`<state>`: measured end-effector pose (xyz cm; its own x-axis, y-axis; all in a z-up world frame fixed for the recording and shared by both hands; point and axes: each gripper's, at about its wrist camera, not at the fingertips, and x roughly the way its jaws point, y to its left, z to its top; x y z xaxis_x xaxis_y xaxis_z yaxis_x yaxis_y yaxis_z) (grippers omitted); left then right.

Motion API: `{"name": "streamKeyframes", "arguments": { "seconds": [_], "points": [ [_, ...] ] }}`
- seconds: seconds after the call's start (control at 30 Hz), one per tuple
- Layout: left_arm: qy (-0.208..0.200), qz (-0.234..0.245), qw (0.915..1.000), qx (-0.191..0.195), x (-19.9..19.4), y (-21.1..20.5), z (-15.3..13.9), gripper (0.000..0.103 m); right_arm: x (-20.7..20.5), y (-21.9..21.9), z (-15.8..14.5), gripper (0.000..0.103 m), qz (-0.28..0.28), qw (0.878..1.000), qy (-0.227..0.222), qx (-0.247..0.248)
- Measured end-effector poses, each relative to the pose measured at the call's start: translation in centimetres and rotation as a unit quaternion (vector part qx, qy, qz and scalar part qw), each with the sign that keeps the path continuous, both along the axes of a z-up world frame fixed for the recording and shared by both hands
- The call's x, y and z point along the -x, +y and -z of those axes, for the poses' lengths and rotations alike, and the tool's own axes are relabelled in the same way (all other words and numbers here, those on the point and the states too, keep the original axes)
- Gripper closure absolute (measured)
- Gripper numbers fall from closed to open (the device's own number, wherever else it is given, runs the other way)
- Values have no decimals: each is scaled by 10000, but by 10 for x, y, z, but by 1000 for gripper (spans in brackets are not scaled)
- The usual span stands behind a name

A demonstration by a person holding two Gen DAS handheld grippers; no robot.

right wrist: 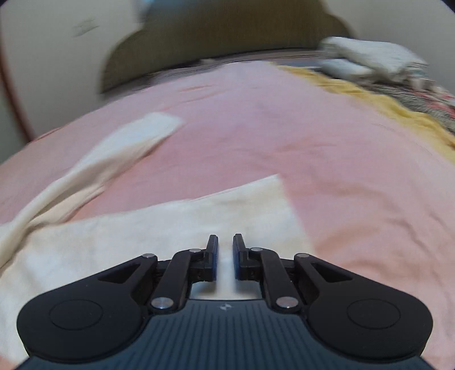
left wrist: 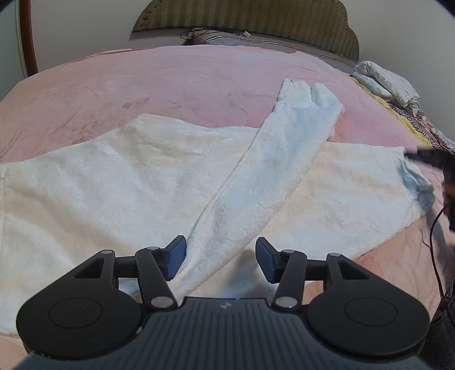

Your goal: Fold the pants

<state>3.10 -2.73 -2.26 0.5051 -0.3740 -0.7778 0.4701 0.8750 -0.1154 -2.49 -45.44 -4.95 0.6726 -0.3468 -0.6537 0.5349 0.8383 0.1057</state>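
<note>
Left wrist view, left gripper (left wrist: 220,257) spread wide, level above white pants (left wrist: 113,182)

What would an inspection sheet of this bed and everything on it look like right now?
Surface: pink blanket covering the bed, lightly creased.
Job's things: white pants spread out flat, one leg folded up across the other, its cuff pointing toward the headboard.
Clutter: printed pillow and patterned bedding bunched at the bed's right edge.
Grippers: left gripper open, jaws wide apart over the folded leg; right gripper jaws narrowly apart above the fabric, nothing visibly pinched; the view is blurred.
Cables: a dark cable hangs at the right edge; loose cords by the headboard.
Surroundings: padded headboard, pale wall, wooden frame at left.
</note>
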Motion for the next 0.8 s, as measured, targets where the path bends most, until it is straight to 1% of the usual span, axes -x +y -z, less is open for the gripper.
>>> {"name": "streamKeyframes", "arguments": {
  "seconds": [0.03, 0.07, 0.1, 0.13, 0.17, 0.2, 0.23, 0.27, 0.3, 0.33, 0.4, 0.5, 0.57, 0.63, 0.7, 0.73, 0.77, 0.8],
  "points": [
    [-2, 7, 10000, 16, 0, 0, 0, 46, -8, 10, -11, 89, -61, 9996, -199, 167],
    [17, 6, 10000, 50, -1, 1, 1, 45, -24, 24, -23, 89, -365, 9981, -414, 267],
    [42, -2, 9999, 92, -2, 2, 2, 45, -42, 37, -34, 89, -653, 9960, -534, 309],
    [82, -18, 9999, 141, -4, 2, 3, 45, -65, 50, -44, 86, -966, 9933, -550, 314],
    [119, -30, 9997, 192, -5, 3, 3, 44, -90, 63, -51, 79, -1266, 9903, -499, 277],
    [149, -36, 9996, 242, -6, 4, 4, 43, -113, 74, -55, 75, -1477, 9875, -492, 238],
    [162, -36, 9995, 279, -6, 4, 4, 42, -142, 84, -58, 61, -1613, 9855, -475, 216],
    [160, -24, 9994, 295, -7, 4, 4, 41, -169, 92, -59, 38, -1651, 9854, -371, 211],
    [150, 9, 9994, 296, -7, 4, 5, 41, -195, 98, -57, 30, -1629, 9861, -271, 169],
    [144, 32, 9995, 285, -7, 4, 5, 40, -217, 101, -54, 29, -1583, 9871, -214, 85],
    [161, 43, 9994, 296, -8, 4, 7, 40, -262, 103, -44, 29, -1378, 9903, 71, -163],
    [163, 104, 9994, 288, -11, 4, 10, 39, -305, 104, -24, 29, -987, 9931, 427, -458],
    [152, 146, 9994, 290, -11, 4, 12, 38, -321, 107, -11, 29, -766, 9938, 719, -351],
    [131, 197, 9993, 285, -12, 4, 13, 38, -329, 110, 4, 30, -708, 9921, 1027, -129],
    [112, 228, 9992, 308, -13, 4, 14, 38, -332, 114, 9, 31, -755, 9918, 1029, 120],
    [103, 242, 9991, 320, -13, 4, 14, 38, -334, 115, 8, 48, -841, 9913, 996, 154],
    [77, 259, 9991, 320, -13, 4, 14, 38, -334, 114, 6, 69, -925, 9909, 970, 91],
    [67, 271, 9991, 330, -13, 3, 14, 38, -334, 112, 4, 73, -962, 9907, 962, 13]
  ]
}}
